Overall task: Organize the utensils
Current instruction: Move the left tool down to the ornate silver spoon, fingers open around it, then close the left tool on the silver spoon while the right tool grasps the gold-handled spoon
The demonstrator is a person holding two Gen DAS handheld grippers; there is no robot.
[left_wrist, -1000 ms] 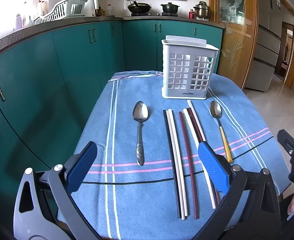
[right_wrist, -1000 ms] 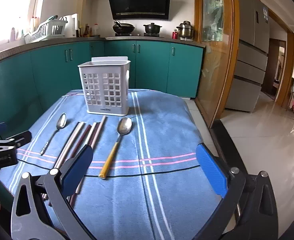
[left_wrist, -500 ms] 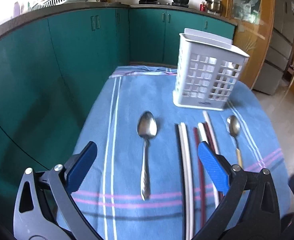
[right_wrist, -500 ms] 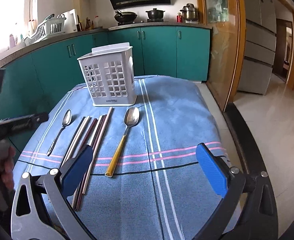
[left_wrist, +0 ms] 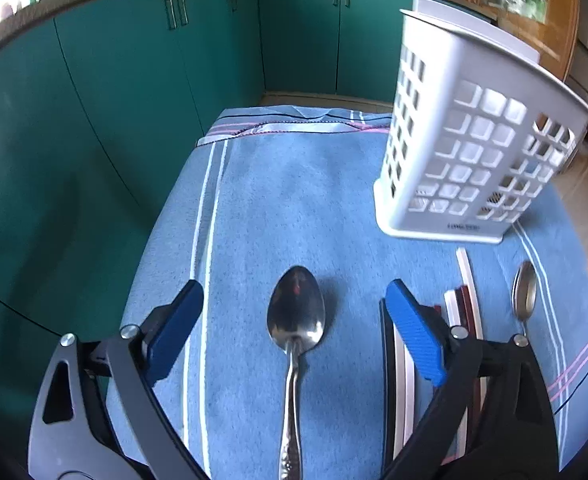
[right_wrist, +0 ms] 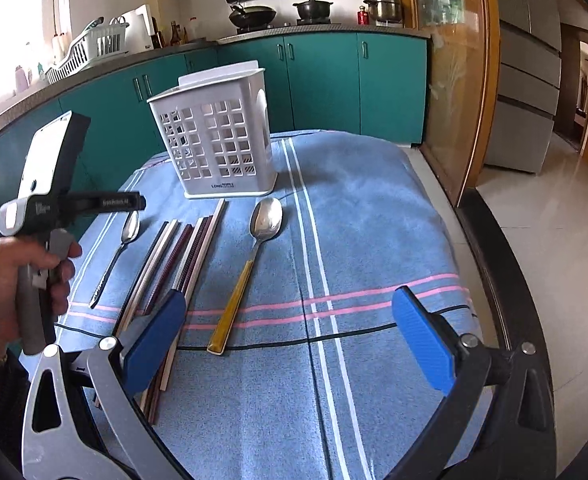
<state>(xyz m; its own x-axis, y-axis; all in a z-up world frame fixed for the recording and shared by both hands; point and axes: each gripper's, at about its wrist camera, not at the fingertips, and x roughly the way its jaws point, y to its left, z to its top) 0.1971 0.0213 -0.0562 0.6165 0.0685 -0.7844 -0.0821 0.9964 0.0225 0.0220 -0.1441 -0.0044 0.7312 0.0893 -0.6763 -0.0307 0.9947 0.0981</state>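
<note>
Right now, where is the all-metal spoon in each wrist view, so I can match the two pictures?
Left wrist: all-metal spoon lies bottom centre, between the open left gripper's blue pads, handle running toward the camera.
Right wrist: the same spoon lies at left, leftmost utensil, beside the chopsticks, just below the left gripper's body.
Shared landmark: the white utensil holder, beyond the spoon's bowl in both.

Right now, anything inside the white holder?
Through the holes of the white holder no utensils show. Both spoons and the chopsticks lie on the blue cloth. Its back section is hidden.
</note>
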